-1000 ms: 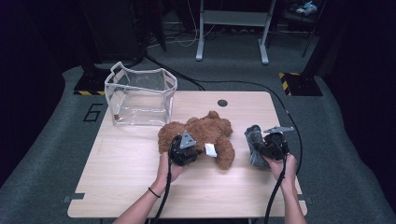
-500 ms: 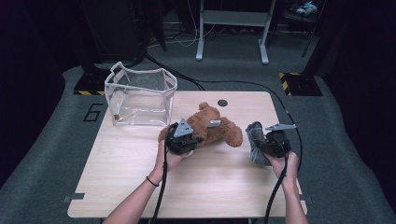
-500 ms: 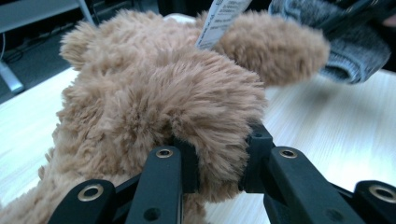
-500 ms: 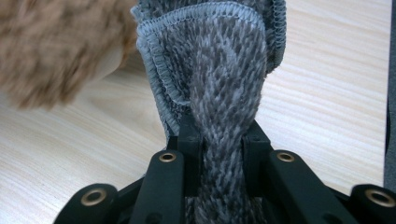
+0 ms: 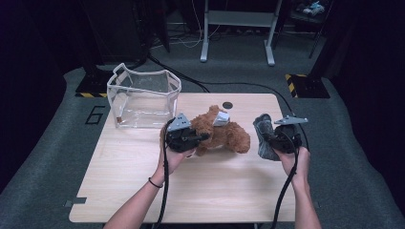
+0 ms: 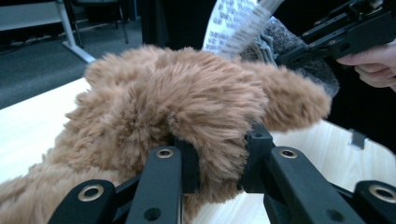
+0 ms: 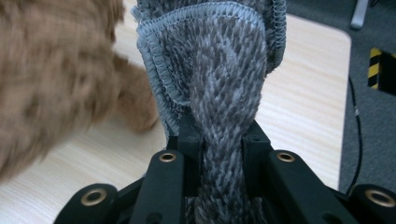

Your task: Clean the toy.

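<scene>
Scanning left to right across the high view: a clear plastic bin (image 5: 143, 98) sits at the table's (image 5: 119, 191) far left corner, open top, nothing visible inside. A floor marking "6" (image 5: 97, 115) lies just off the table edge beside it.

Next, the left gripper (image 5: 198, 137), held in the person's left hand (image 5: 173, 157), points rightward into the brown plush bear (image 5: 224, 136). In the left gripper view its jaws are clamped on a tuft of the bear's fur (image 6: 210, 140), pads pressed in from both sides, gap narrow but not fully closed because of the fur between them. The bear looks partly lifted at the gripped end; its far end looks to be down near the tabletop. A white care tag (image 5: 220, 118) sticks up from the top of the bear; print on it is visible in the left gripper view (image 6: 229, 23) but unreadable.

A small dark round spot (image 5: 228, 105) is on the table just beyond the bear.

Right of the bear, well apart from the bin, the right gripper (image 5: 272, 138) is in the person's right hand (image 5: 293, 160). It holds a grey knitted cloth (image 5: 265, 136). In the right gripper view the jaws pinch a bunched fold of the cloth (image 7: 224, 93), narrow gap, fabric squeezed between the pads; the stitched hem (image 7: 187, 28) fans out above them. Cloth hangs near the bear, can't tell if they touch.

Cables (image 5: 165, 191) trail from both grippers toward the near edge.
</scene>
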